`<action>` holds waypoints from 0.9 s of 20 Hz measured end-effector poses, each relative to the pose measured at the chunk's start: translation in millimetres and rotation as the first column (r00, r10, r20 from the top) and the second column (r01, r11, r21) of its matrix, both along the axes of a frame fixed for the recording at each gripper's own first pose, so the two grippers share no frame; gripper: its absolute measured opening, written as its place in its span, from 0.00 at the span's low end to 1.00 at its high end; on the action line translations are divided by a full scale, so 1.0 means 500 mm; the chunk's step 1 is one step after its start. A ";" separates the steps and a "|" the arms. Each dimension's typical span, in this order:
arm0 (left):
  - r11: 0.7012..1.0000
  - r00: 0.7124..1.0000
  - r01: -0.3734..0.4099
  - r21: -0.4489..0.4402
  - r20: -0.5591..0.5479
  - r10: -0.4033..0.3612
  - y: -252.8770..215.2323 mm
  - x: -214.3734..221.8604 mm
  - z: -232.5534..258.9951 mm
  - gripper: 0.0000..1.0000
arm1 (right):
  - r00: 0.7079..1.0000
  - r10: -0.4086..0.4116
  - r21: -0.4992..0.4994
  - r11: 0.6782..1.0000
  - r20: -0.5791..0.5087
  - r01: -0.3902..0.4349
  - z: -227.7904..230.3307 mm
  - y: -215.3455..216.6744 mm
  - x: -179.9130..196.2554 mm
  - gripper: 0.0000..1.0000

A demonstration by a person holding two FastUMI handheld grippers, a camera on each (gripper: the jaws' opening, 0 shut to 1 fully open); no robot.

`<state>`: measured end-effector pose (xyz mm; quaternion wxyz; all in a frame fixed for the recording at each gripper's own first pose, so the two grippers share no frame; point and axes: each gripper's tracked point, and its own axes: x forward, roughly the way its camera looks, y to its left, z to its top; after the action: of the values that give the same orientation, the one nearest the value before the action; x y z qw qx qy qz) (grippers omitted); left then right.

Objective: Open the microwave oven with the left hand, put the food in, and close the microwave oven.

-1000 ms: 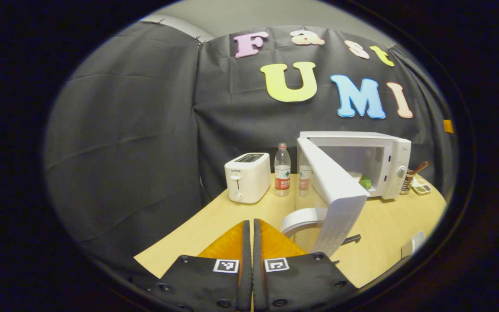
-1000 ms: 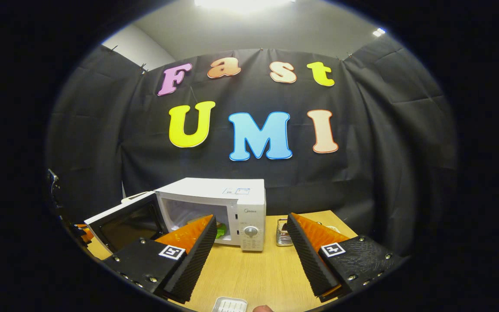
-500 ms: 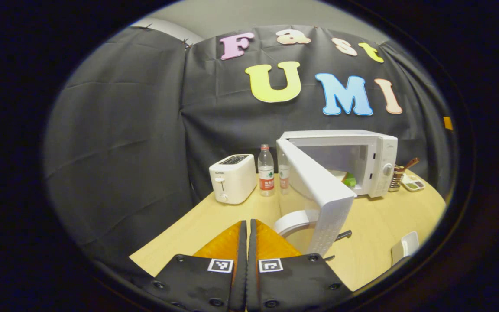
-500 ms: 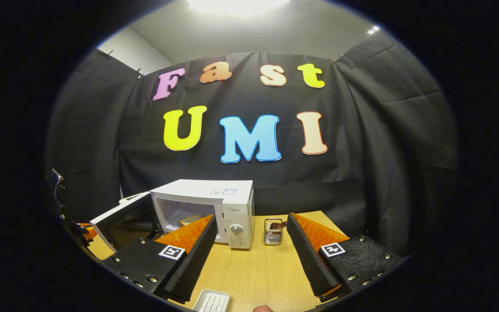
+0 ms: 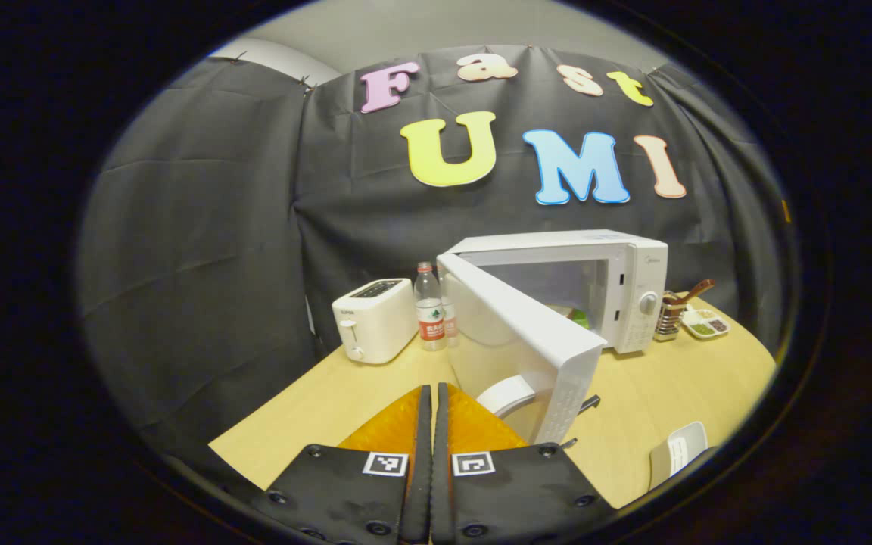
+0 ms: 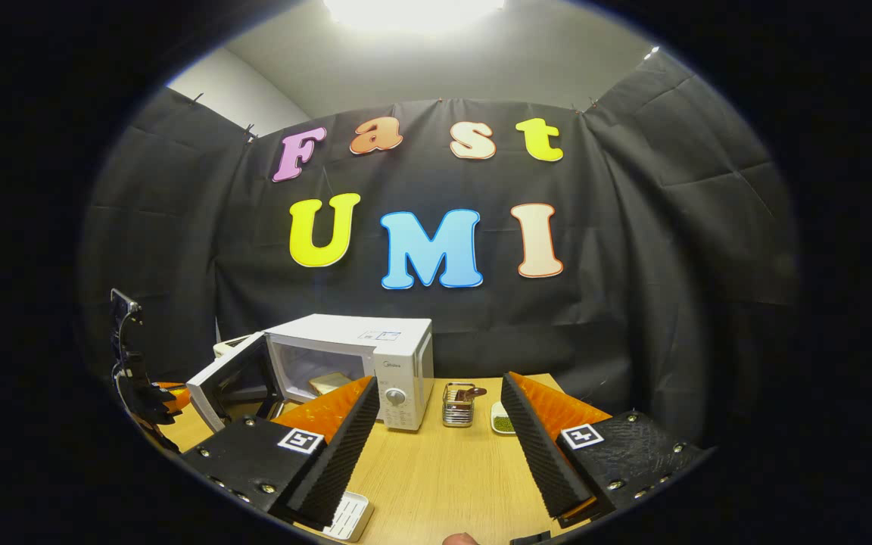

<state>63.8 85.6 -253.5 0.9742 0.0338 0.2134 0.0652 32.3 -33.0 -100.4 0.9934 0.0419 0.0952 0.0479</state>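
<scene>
**Food inside, microwave door waiting to be shut**

Going left to right in the left gripper view: a white toaster (image 5: 374, 319) is standing at the far left of the wooden table (image 5: 330, 401), with two water bottles (image 5: 428, 316) just beside it. Next, the microwave door (image 5: 519, 344) is hanging wide open, swinging out toward the camera. Behind it the microwave (image 5: 618, 284) cavity is showing the food (image 5: 574, 316), a pale and green item sitting on the floor of the oven. Further right, a small metal holder (image 5: 668, 318) and a dish (image 5: 704, 324) are resting near the table's edge.

The left gripper (image 5: 429, 424) is hovering low in front of the door, its two fingers pressed flat together with nothing between them. In the right gripper view, the right gripper (image 6: 436, 446) is holding well back from the oven, its fingers spread wide and empty.

The step in hand appears to be closing the door. To do it well, the left gripper should probably be meeting the door's outer face near its free edge, far from the hinge, and pushing steadily along the door's arc until the latch catches, without nudging the oven backward.
</scene>
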 end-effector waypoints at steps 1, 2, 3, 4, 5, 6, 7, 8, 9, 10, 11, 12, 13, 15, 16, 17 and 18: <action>1.000 1.000 0.018 -0.001 -0.003 -0.018 -0.018 0.007 -0.002 0.07 | 1.000 -0.003 0.005 1.000 -0.007 0.003 -0.006 -0.003 0.000 0.98; 0.999 0.999 0.036 0.000 -0.003 -0.036 -0.036 0.014 -0.004 0.07 | 1.000 -0.006 0.005 1.000 -0.015 0.006 -0.010 -0.008 0.002 0.98; 0.998 0.998 0.057 -0.003 -0.001 -0.057 -0.056 0.025 -0.003 0.07 | 1.000 -0.012 0.003 1.000 -0.020 0.012 -0.017 -0.014 0.007 0.98; 0.997 0.997 0.082 -0.007 0.001 -0.082 -0.077 0.036 -0.001 0.07 | 0.999 -0.023 0.002 1.000 -0.025 0.024 -0.017 -0.020 0.012 0.98; 0.995 0.995 0.102 -0.013 -0.002 -0.102 -0.094 0.048 -0.005 0.07 | 0.999 -0.034 0.008 0.999 -0.033 0.035 -0.019 -0.023 0.017 0.98; 0.992 0.993 0.121 -0.024 -0.006 -0.122 -0.112 0.057 -0.009 0.07 | 0.999 -0.037 0.023 0.999 -0.035 0.038 -0.016 -0.022 0.023 0.98; 0.989 0.990 0.139 -0.039 -0.001 -0.140 -0.128 0.068 -0.008 0.07 | 0.999 -0.037 0.029 0.999 -0.030 0.038 -0.011 -0.017 0.032 0.98; 0.986 0.988 0.156 -0.052 0.002 -0.156 -0.145 0.080 -0.010 0.07 | 0.999 -0.043 0.021 0.999 -0.021 0.043 -0.007 -0.019 0.042 0.98; 0.983 0.985 0.173 -0.065 0.002 -0.173 -0.162 0.093 -0.013 0.07 | 0.998 -0.055 0.009 0.998 -0.017 0.056 -0.006 -0.024 0.051 0.98; 0.978 0.981 0.193 -0.076 0.004 -0.194 -0.178 0.107 -0.013 0.08 | 0.998 -0.063 0.008 0.998 -0.015 0.063 -0.005 -0.023 0.059 0.98; 0.973 0.976 0.217 -0.084 0.005 -0.217 -0.194 0.119 -0.014 0.08 | 0.998 -0.066 0.012 0.998 -0.017 0.067 -0.005 -0.015 0.066 0.98; 0.967 0.971 0.238 -0.092 0.005 -0.239 -0.205 0.132 -0.017 0.08 | 0.997 -0.070 0.013 0.997 -0.020 0.070 -0.008 -0.011 0.071 0.98; 0.962 0.967 0.256 -0.099 0.005 -0.256 -0.218 0.142 -0.017 0.08 | 0.997 -0.077 0.009 0.997 -0.023 0.077 -0.011 -0.009 0.078 0.98; 0.952 0.957 0.288 -0.106 0.007 -0.289 -0.237 0.171 -0.016 0.07 | 0.996 -0.088 0.003 0.996 -0.029 0.088 -0.017 -0.006 0.088 0.98; 0.947 0.953 0.302 -0.109 0.009 -0.303 -0.247 0.184 -0.018 0.07 | 0.995 -0.094 -0.001 0.996 -0.031 0.094 -0.019 -0.005 0.090 0.93; 0.943 0.949 0.314 -0.113 0.012 -0.315 -0.254 0.197 -0.016 0.07 | 0.994 -0.101 -0.007 0.995 -0.033 0.101 -0.021 -0.005 0.092 0.93; 0.939 0.946 0.324 -0.117 0.014 -0.325 -0.261 0.211 -0.017 0.07 | 0.993 -0.110 -0.013 0.994 -0.036 0.109 -0.021 -0.008 0.093 0.98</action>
<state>169.1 -44.7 -262.0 0.9713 0.0113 0.2111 -0.1091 78.8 -36.9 -111.0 0.9929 0.0426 0.1110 -0.0079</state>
